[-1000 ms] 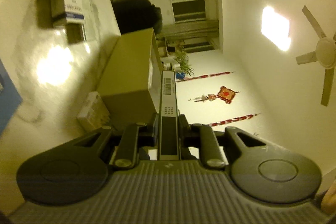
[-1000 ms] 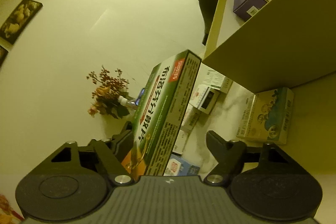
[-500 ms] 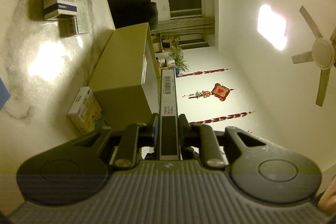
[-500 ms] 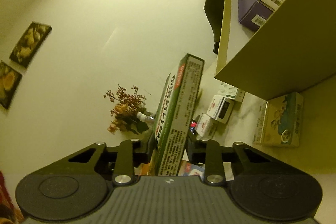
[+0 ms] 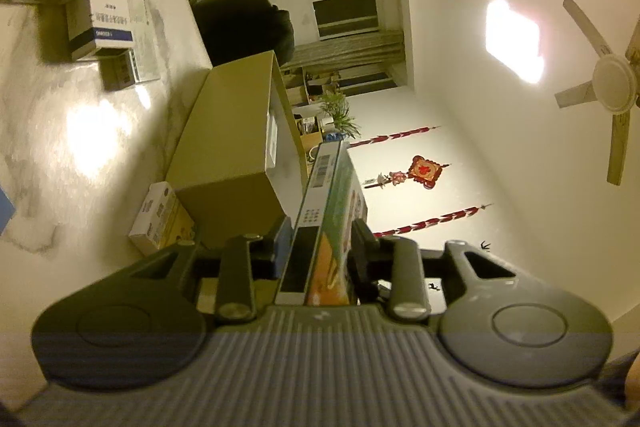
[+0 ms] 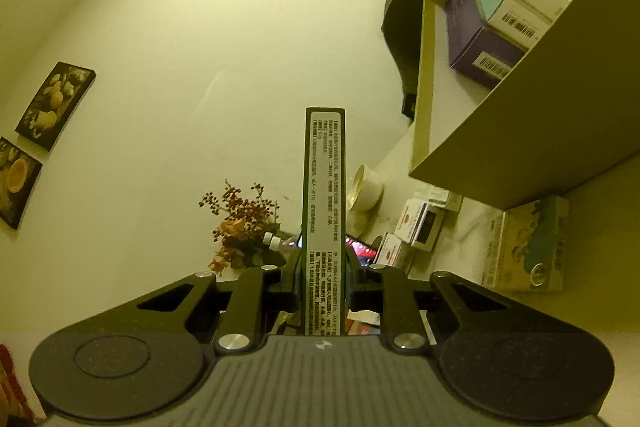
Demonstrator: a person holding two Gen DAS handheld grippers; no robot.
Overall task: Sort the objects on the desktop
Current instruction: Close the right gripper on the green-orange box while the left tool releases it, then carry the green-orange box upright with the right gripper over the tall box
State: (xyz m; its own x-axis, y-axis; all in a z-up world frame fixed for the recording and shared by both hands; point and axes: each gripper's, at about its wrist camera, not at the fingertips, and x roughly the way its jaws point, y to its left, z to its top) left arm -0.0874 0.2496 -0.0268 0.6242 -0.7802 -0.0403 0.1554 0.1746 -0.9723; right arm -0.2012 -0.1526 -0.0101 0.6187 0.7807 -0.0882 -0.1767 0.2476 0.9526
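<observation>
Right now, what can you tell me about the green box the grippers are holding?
The green box is a thin, flat carton, probably cardboard. Its narrow white edge carries small printed text, and the other view shows a barcode and an orange-and-green front. It sticks straight out, edge-on. The right gripper has just closed and clamps it. The left gripper, its jaws just starting to open, stays around the same box. Nothing else touches it.

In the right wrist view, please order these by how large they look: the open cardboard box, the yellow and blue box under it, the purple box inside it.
Largest to smallest, as they look:
1. open cardboard box
2. yellow and blue box
3. purple box

The last two look close in size, and the purple box is partly hidden, so their order is unsure.
</observation>
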